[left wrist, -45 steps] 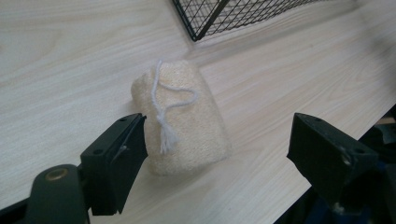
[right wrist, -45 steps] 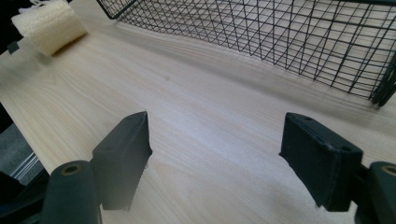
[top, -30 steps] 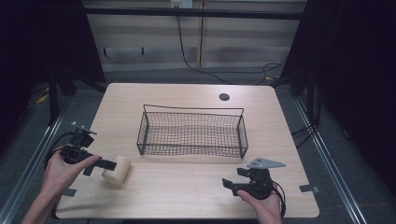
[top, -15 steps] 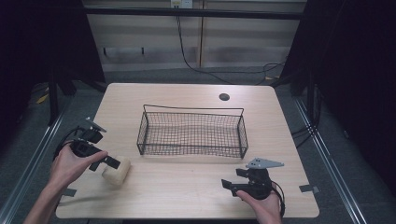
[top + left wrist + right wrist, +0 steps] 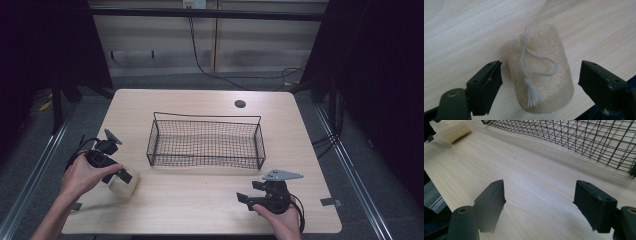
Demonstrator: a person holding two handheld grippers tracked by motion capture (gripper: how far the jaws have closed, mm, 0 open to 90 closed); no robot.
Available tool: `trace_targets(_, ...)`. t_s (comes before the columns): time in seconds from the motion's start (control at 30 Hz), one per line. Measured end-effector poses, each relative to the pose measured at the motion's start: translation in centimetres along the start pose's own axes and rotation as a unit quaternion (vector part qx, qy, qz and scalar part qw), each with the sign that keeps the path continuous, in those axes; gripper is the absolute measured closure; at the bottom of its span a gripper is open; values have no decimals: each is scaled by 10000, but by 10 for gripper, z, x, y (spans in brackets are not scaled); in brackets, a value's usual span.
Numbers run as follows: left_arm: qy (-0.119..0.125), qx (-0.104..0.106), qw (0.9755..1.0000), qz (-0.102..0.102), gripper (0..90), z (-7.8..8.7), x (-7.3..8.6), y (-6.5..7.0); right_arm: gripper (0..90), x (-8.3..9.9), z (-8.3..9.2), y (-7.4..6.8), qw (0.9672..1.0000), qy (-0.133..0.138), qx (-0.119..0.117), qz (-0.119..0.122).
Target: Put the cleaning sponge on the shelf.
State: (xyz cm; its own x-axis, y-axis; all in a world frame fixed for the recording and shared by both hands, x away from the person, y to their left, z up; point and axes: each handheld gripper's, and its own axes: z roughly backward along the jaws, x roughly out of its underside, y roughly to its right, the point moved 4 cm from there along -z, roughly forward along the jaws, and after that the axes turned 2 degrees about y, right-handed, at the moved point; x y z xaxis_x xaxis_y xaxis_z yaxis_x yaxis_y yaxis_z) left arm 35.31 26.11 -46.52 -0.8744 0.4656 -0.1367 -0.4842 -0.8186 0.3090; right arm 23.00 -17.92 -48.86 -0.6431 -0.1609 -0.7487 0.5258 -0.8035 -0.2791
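Lower left of the high view: left gripper (image 5: 119, 176), lower and closer to the counter (image 5: 200, 200) than a second earlier, jaws spread wide, just reopening, straddling the sponge (image 5: 125, 184) without pressing it. Centre: wire basket (image 5: 205, 142), unmoved. Lower right: right gripper (image 5: 248, 199), jaws wide, empty, unchanged in place.

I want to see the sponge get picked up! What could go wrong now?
The sponge lies between the open jaws of the left gripper, close to the table edge, so a nudge might push it off. It looks soft, so it may squash or slip when squeezed. Its loose string might catch on a jaw.
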Motion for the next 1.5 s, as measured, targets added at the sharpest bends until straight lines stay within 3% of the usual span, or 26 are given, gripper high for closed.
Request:
trace_targets(0.3, -201, -229, 9995, 78, 188, -11, -4, 0, 246, 0, -1, -1, 10000, -44, -3, 44)
trace_targets(0.5, -427, -237, 9987, 107, 186, -22, -7, 4, 247, 1, -1, -2, 10000, -58, -9, 40)
trace_targets(0.6, -583, -322, 9977, 78, 219, -27, -7, 5, 247, 1, -1, -1, 10000, -58, -24, 26)
trace_targets(0.87, -708, -456, 9964, 26, 282, -30, -6, 8, 247, 1, -2, -2, 10000, -67, -60, 20)
trace_targets(1.07, -726, -577, 9957, -66, 286, -29, -5, 8, 247, 1, -3, -1, 10000, -80, -50, 6)
trace_targets(1.4, -493, -261, 9984, -101, 288, -16, -2, 8, 247, 1, -2, -2, 10000, -72, -60, 13)
trace_targets(1.5, -435, -273, 9986, -155, 288, -12, -1, 8, 247, 1, -2, -2, 10000, -80, -59, 11)
